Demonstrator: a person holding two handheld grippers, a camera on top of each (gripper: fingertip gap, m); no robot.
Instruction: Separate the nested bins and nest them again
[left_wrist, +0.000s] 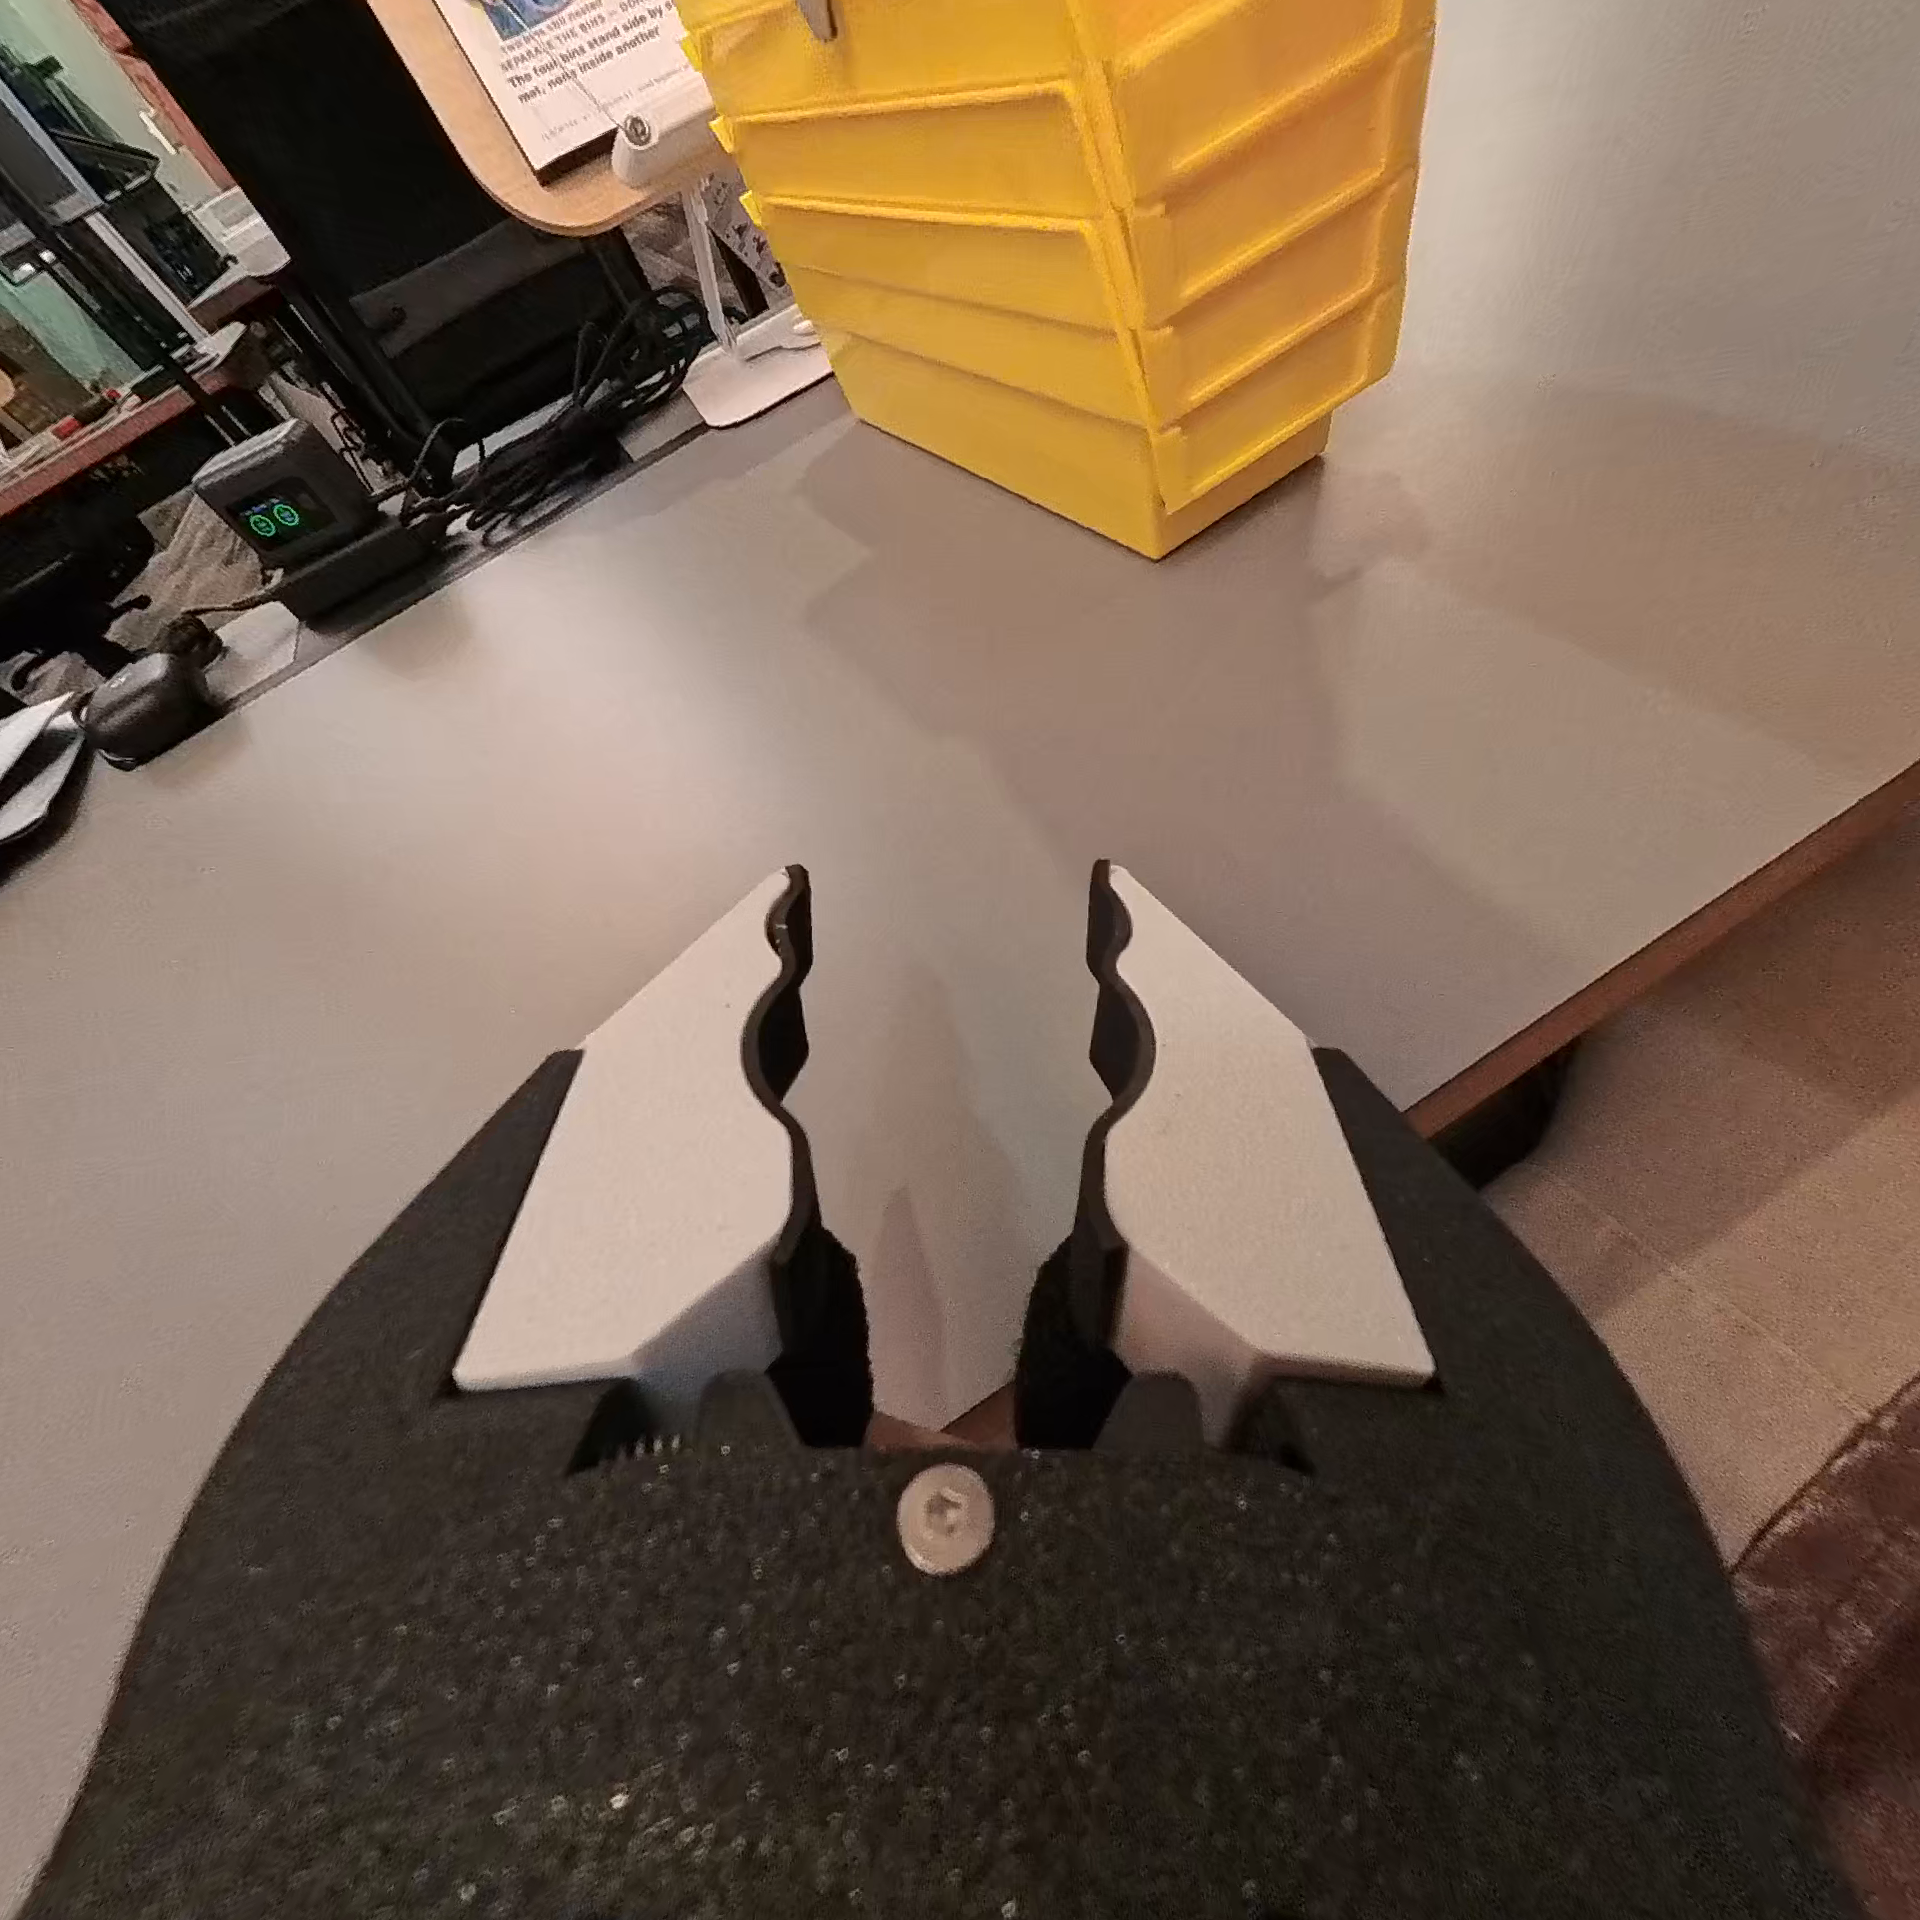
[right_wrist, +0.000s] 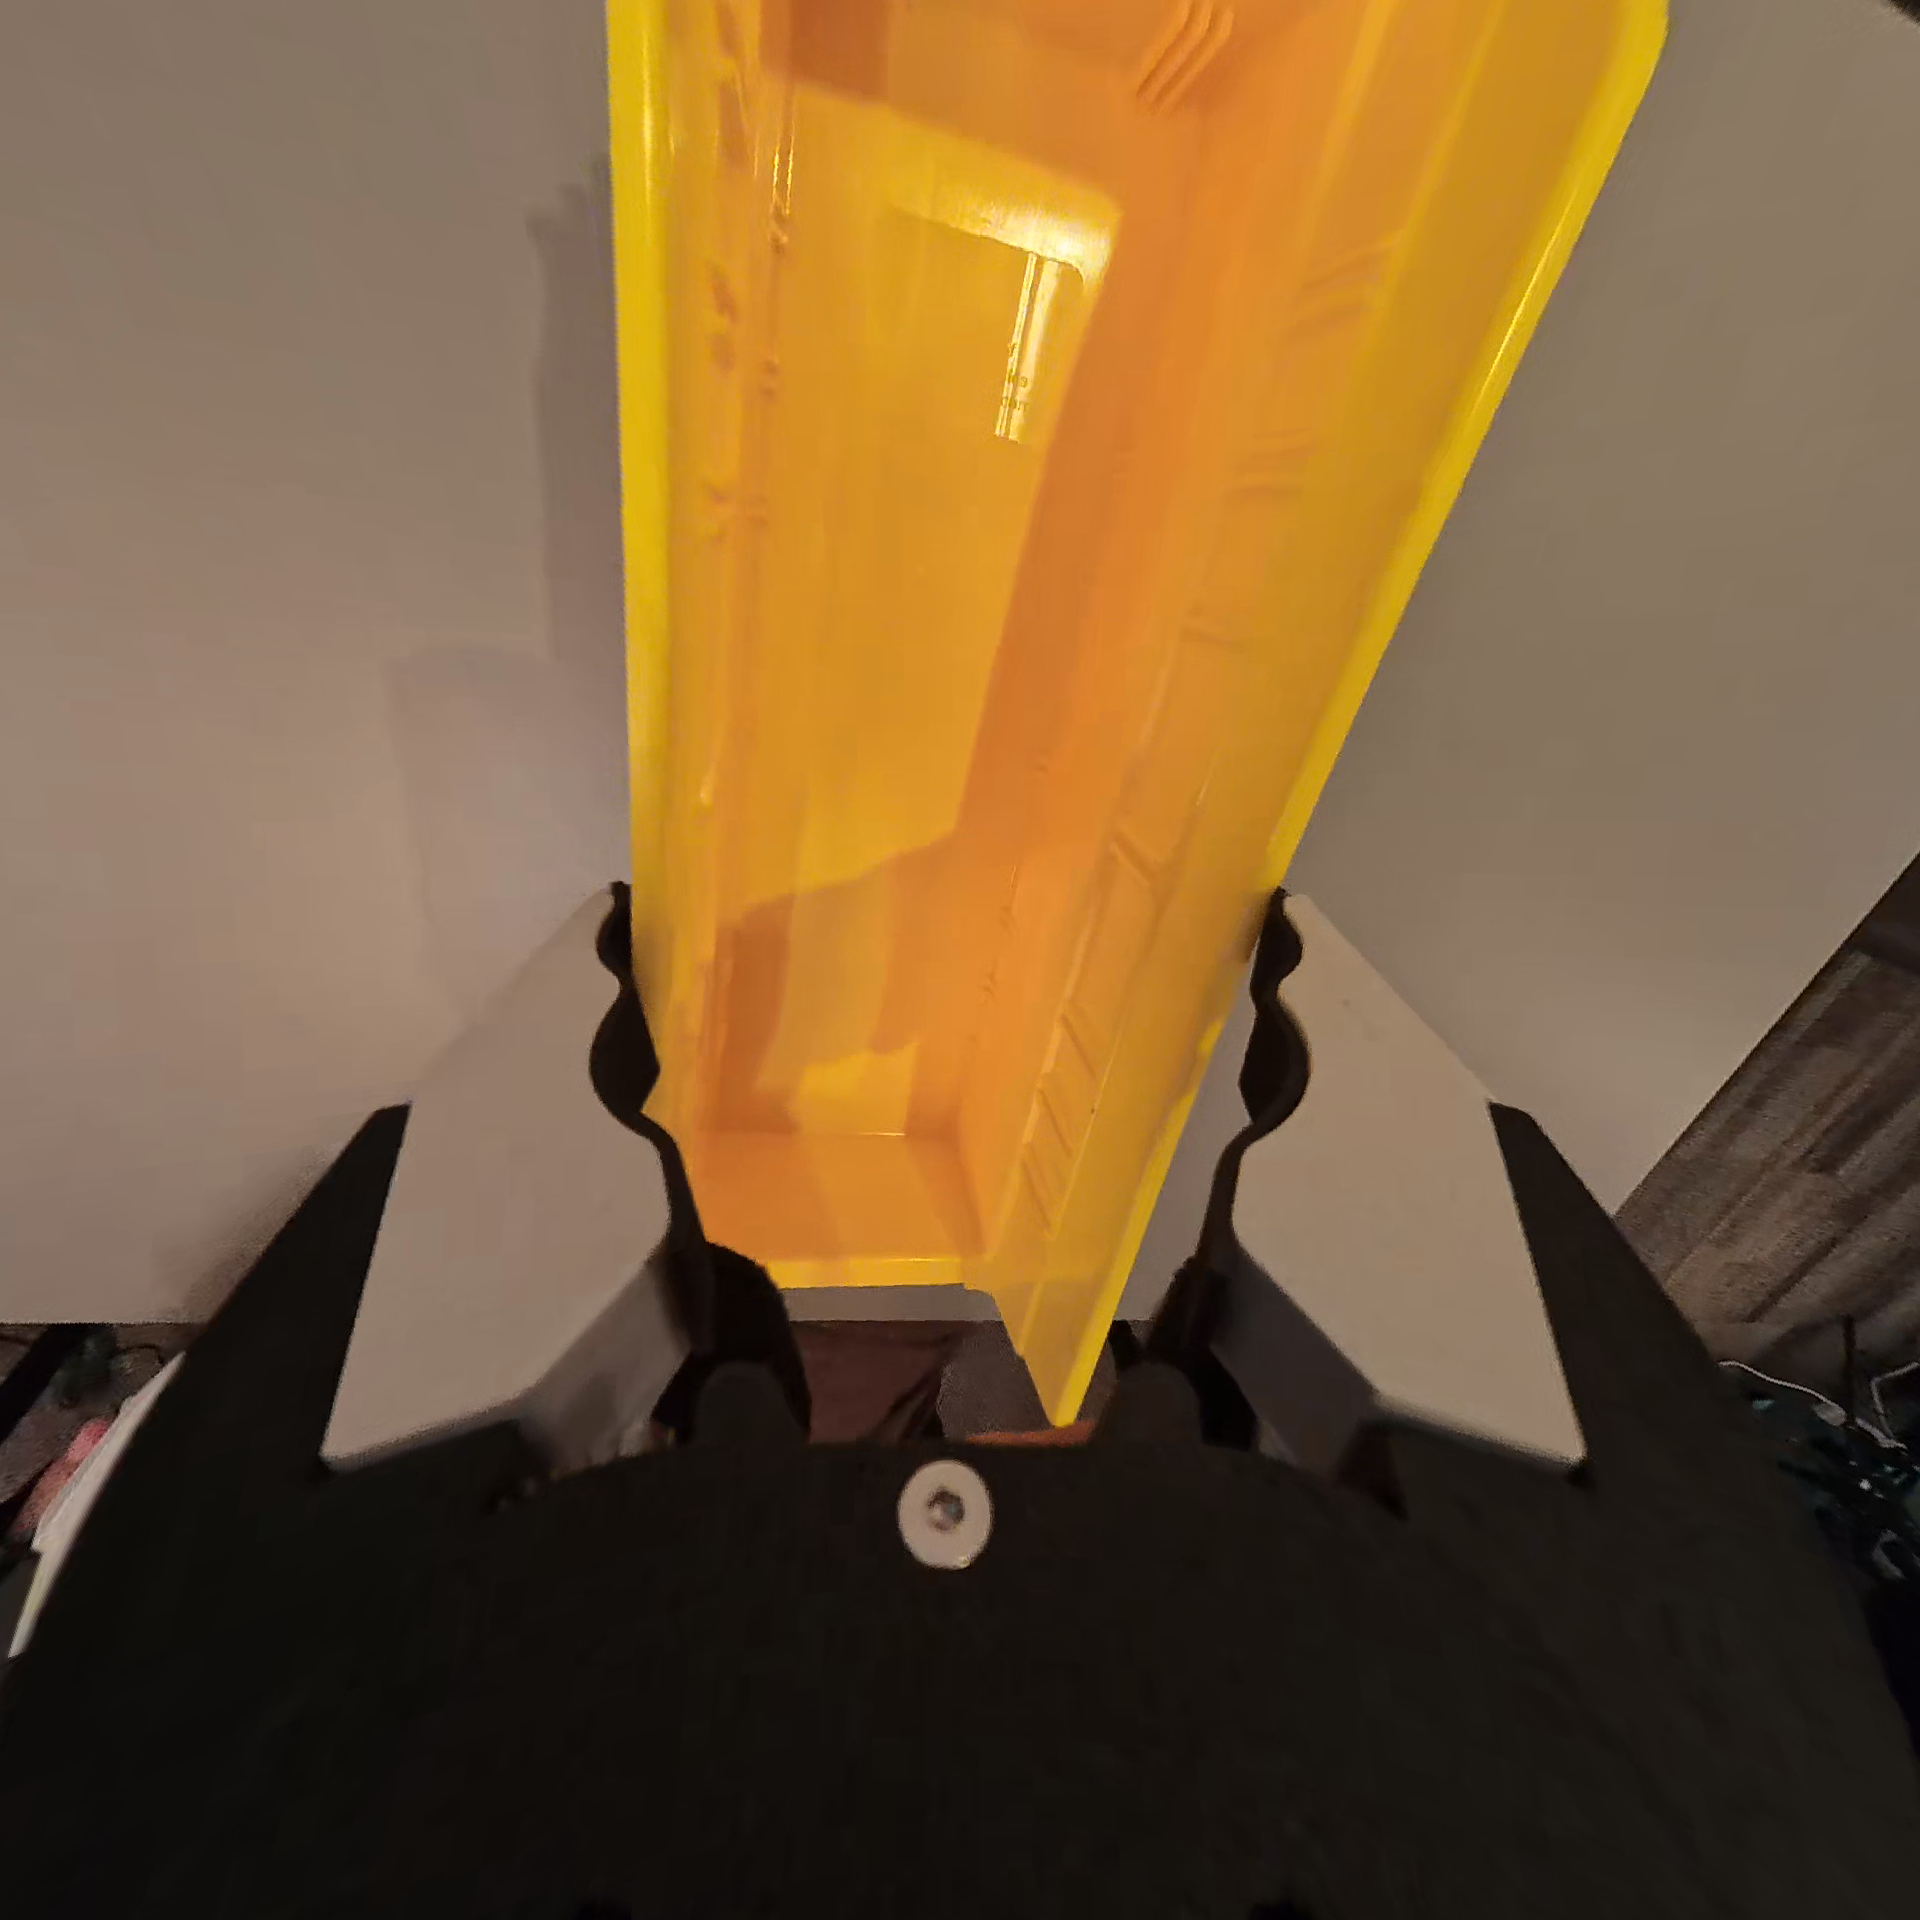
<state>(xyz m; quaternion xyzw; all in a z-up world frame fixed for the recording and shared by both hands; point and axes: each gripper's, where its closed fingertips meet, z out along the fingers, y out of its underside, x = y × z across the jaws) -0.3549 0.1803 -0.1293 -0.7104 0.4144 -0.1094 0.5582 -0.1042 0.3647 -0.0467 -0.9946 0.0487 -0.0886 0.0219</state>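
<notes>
Progress looks slight, judging by how things lie: your stack of yellow bins (left_wrist: 1081, 260) stands on the grey desk (left_wrist: 644, 748) with all its layers seated one inside another, so the separating is either barely begun or the renesting is all but finished, and you cannot tell which from here. Your left hand-held gripper (left_wrist: 948, 883) hangs over bare desk well short of the stack, its jaws apart and holding nothing. Your right hand-held gripper (right_wrist: 943, 904) looks down into the top bin (right_wrist: 935, 644), jaws spread wide to either side of it; the left pad seems to touch the wall, the right stands just clear, so it is not clamped. The bins are glossy yellow plastic, long and narrow, tapering downward, with stepped rims showing along the stack's side.
</notes>
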